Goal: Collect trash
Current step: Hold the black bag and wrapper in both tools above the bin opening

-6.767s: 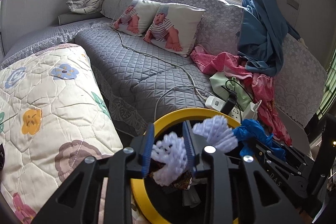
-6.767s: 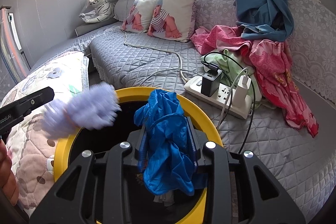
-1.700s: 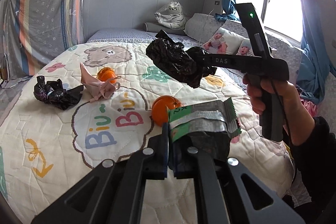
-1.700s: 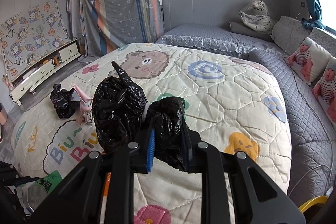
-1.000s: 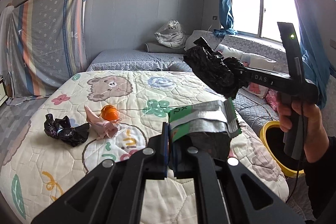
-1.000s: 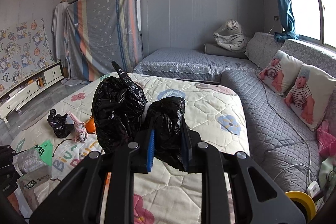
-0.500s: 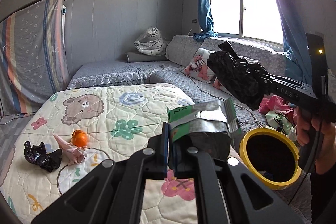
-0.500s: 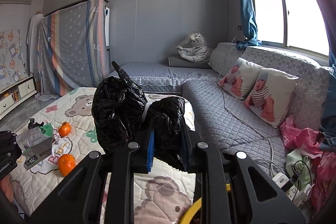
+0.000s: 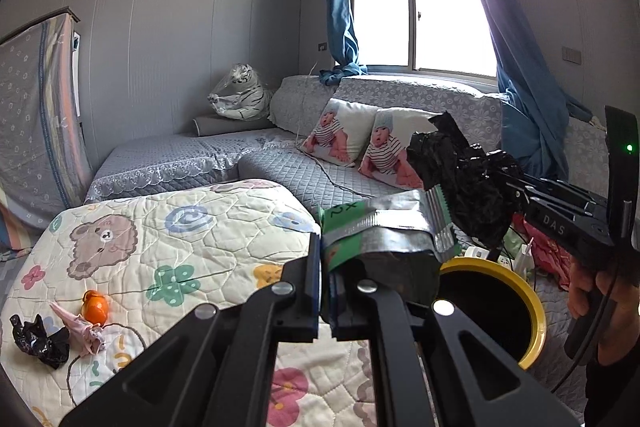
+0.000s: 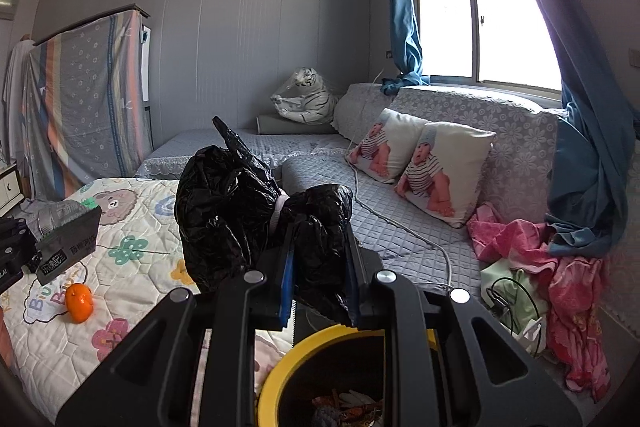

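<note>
Two grippers: left gripper (image 9: 325, 301) pinching silver-green wrapper (image 9: 384, 235), centre frame; right gripper (image 10: 318, 283) clamped on black bag (image 10: 248, 215), above one yellow bin (image 10: 276, 387), bottom centre

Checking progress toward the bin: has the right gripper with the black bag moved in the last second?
Yes. The right gripper, shut on the black bag, has swung toward the sofa; the yellow bin now lies right beneath it.

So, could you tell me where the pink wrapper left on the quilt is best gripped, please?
Grip the pink wrapper at its crumpled wide end beside the black bag, coming down from above: it lies flat on the quilt, and its thin pointed tip would probably slip out. Approach clear of the orange touching it.
</note>
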Action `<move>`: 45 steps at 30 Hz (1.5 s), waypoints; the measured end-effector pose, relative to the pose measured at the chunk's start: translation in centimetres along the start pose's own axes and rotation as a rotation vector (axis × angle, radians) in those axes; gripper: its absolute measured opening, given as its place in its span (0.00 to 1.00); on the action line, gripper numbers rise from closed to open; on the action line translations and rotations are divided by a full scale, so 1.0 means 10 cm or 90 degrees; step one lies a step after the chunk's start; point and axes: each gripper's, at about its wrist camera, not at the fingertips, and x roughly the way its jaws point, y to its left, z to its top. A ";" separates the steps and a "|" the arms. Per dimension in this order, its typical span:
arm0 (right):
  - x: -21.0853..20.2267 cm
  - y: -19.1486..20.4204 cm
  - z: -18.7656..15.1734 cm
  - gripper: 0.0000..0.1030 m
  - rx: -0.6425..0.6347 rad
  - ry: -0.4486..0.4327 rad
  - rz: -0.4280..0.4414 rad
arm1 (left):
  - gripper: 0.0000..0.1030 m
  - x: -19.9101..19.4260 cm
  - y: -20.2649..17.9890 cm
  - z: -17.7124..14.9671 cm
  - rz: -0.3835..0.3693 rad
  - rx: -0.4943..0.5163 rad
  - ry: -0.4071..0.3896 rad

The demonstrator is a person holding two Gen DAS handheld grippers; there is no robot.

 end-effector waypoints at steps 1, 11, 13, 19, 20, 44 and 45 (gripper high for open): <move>-0.01 -0.03 -0.02 0.19 0.001 0.001 -0.007 | 0.03 0.02 -0.04 0.02 -0.004 0.005 -0.001; -0.08 -0.30 -0.24 0.19 0.042 0.013 -0.051 | 0.03 0.26 -0.33 0.14 -0.038 0.024 -0.003; -0.08 -0.34 -0.29 0.19 0.046 0.016 -0.064 | 0.03 0.32 -0.38 0.14 -0.045 0.024 -0.001; -0.02 -0.48 -0.44 0.19 0.073 0.038 -0.086 | 0.03 0.52 -0.51 0.12 -0.058 0.026 0.015; -0.01 -0.50 -0.47 0.19 0.077 0.043 -0.090 | 0.03 0.56 -0.53 0.11 -0.059 0.026 0.016; 0.12 -1.00 -1.05 0.19 0.135 0.141 -0.189 | 0.03 1.32 -1.27 -0.12 -0.106 0.065 0.096; 0.13 -1.02 -1.08 0.19 0.135 0.147 -0.196 | 0.03 1.35 -1.30 -0.13 -0.107 0.068 0.101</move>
